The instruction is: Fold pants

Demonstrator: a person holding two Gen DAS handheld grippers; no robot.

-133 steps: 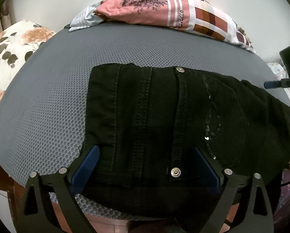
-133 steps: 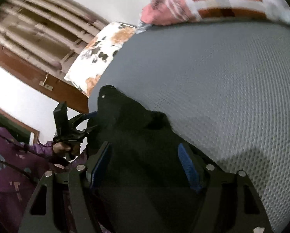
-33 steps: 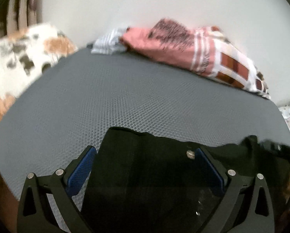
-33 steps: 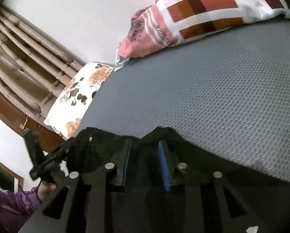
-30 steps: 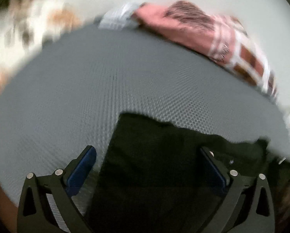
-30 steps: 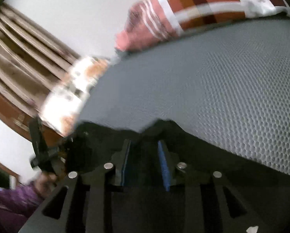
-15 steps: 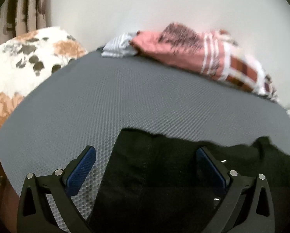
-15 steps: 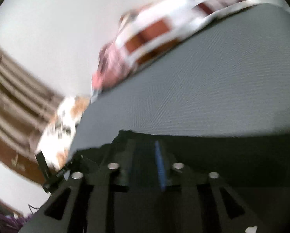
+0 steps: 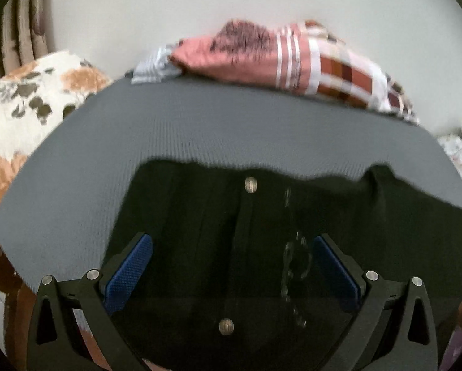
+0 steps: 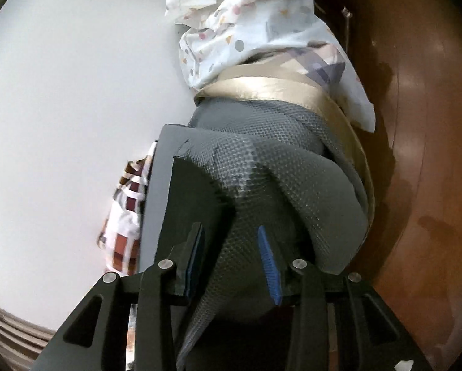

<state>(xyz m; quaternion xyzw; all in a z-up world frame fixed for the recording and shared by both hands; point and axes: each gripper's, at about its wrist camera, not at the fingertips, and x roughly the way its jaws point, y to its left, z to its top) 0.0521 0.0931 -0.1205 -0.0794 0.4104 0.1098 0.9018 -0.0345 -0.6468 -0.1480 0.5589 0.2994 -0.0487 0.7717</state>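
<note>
Pants (image 9: 231, 232), black, lying flat on the grey mattress (image 9: 107, 142) of a bed.
Left tongs (image 9: 232, 261) spread wide over the waistband, pads (image 9: 128, 270) apart and gripping nothing. Right tongs (image 10: 232, 259) parted too, aimed at the mattress corner; a patterned pillow (image 9: 292, 58) lies against the wall.

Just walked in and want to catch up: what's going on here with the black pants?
A person with a gripper in each hand is folding black pants on a grey mesh mattress. The left gripper hangs wide open over the waistband area, gripping nothing. The right gripper is partly open over the mattress's corner, beside a dark fabric edge, apparently holding nothing. A patterned pillow lies at the far side.
</note>
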